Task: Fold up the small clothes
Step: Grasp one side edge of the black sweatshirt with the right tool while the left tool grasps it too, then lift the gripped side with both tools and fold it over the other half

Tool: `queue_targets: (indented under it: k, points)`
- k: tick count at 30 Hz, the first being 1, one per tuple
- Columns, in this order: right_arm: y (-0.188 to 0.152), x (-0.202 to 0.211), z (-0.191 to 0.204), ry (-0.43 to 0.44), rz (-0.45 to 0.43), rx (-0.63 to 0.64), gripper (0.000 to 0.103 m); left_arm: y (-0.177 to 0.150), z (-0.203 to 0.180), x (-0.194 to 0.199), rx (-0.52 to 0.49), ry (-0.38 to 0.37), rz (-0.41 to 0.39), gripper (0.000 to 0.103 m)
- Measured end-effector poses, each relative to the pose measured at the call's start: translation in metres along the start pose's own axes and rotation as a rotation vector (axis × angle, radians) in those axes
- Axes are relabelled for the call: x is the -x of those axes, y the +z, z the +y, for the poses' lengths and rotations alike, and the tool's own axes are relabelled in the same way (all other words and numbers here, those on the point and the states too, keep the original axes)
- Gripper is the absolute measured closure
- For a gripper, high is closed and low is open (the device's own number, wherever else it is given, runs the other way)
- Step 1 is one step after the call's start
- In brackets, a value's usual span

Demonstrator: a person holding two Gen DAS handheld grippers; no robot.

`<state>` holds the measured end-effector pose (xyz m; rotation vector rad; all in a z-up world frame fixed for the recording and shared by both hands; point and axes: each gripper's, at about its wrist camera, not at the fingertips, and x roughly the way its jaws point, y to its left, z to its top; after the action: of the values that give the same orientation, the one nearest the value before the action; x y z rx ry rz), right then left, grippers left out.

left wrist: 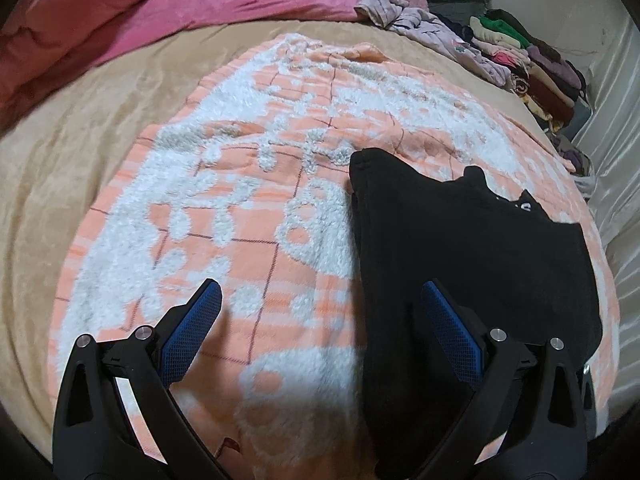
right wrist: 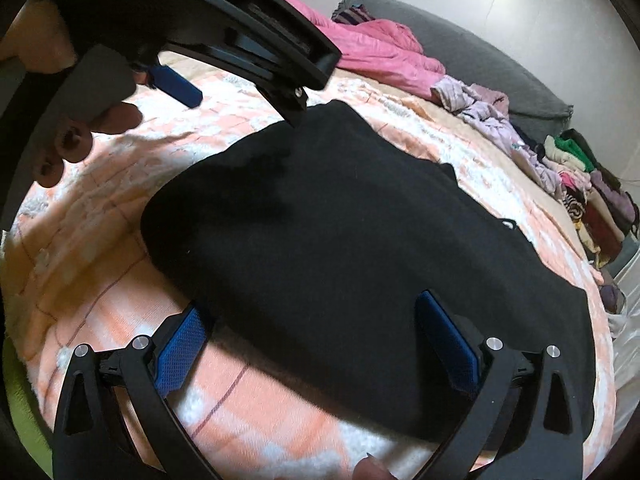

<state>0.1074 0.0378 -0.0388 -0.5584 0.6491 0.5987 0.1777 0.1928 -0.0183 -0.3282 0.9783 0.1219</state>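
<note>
Beige bedding (left wrist: 80,128) covers a wide bed, and over its middle lies a fluffy peach-and-white blanket (left wrist: 248,184) crossed by thin dark grid lines. On that blanket rests a black garment (right wrist: 340,220), spread flat toward the right side of the bed, with a small white mark showing near its far edge. Behind it a crumpled pink quilt (left wrist: 168,4) is bunched against a grey headboard cushion (right wrist: 460,52). Along the far right edge of the bed runs a row of other clothes (left wrist: 532,68), some loose and pale lilac, others stacked in folded piles of green, cream, maroon and purple; no basket or box holds them that can be seen. The left gripper (left wrist: 320,300) hovers above the near left edge of the black garment with its blue-padded fingers (left wrist: 192,332) spread wide and nothing between them. The right gripper (right wrist: 312,320) sits low over the near edge of the same garment, its fingers equally wide apart and gripping nothing. In the right wrist view a hand (right wrist: 76,136) holds the other tool at upper left
</note>
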Motion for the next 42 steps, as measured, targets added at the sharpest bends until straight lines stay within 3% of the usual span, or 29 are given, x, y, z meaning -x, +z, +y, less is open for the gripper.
queue_targets:
  k: [1, 3, 4, 9, 12, 14, 22, 24, 25, 29, 35, 42]
  points:
    - [0.0, 0.0, -0.001, -0.01, -0.01, -0.002, 0.007, 0.002, 0.001, -0.003, 0.012, -0.007, 0.01, 0.01]
    - [0.0, 0.002, -0.004, -0.027, -0.027, -0.011, 0.026, 0.007, 0.001, -0.009, 0.035, -0.029, 0.029, 0.01]
    - [0.001, 0.003, -0.007, -0.026, -0.036, -0.019, 0.028, 0.009, 0.001, -0.011, 0.044, -0.039, 0.037, 0.01]
    - [0.0, 0.008, -0.025, 0.01, -0.063, -0.081, 0.068, 0.016, -0.006, -0.023, 0.073, -0.107, 0.086, 0.01]
    - [-0.001, 0.013, -0.039, 0.067, -0.077, -0.14, 0.077, 0.017, -0.011, -0.032, 0.09, -0.135, 0.123, 0.01]
    - [-0.002, 0.015, -0.052, 0.119, -0.085, -0.205, 0.08, 0.017, -0.014, -0.033, 0.089, -0.124, 0.126, 0.01]
    - [-0.01, 0.035, -0.084, 0.231, -0.148, -0.354, 0.084, 0.014, -0.04, -0.03, 0.118, -0.263, 0.154, 0.011]
    - [-0.012, 0.041, -0.088, 0.235, -0.162, -0.37, 0.085, 0.014, -0.05, -0.024, 0.109, -0.293, 0.14, 0.031]
    - [-0.013, 0.045, -0.088, 0.232, -0.17, -0.37, 0.085, 0.014, -0.056, -0.021, 0.103, -0.307, 0.137, 0.053]
    - [-0.02, 0.062, -0.094, 0.211, -0.21, -0.387, 0.086, 0.017, -0.085, -0.005, 0.05, -0.321, 0.101, 0.076]
    - [-0.035, 0.083, -0.123, 0.188, -0.277, -0.458, 0.088, 0.023, -0.136, 0.022, -0.048, -0.327, 0.036, 0.078]
    - [-0.057, 0.098, -0.153, 0.178, -0.309, -0.541, 0.088, 0.024, -0.192, 0.026, -0.14, -0.298, 0.013, 0.078]
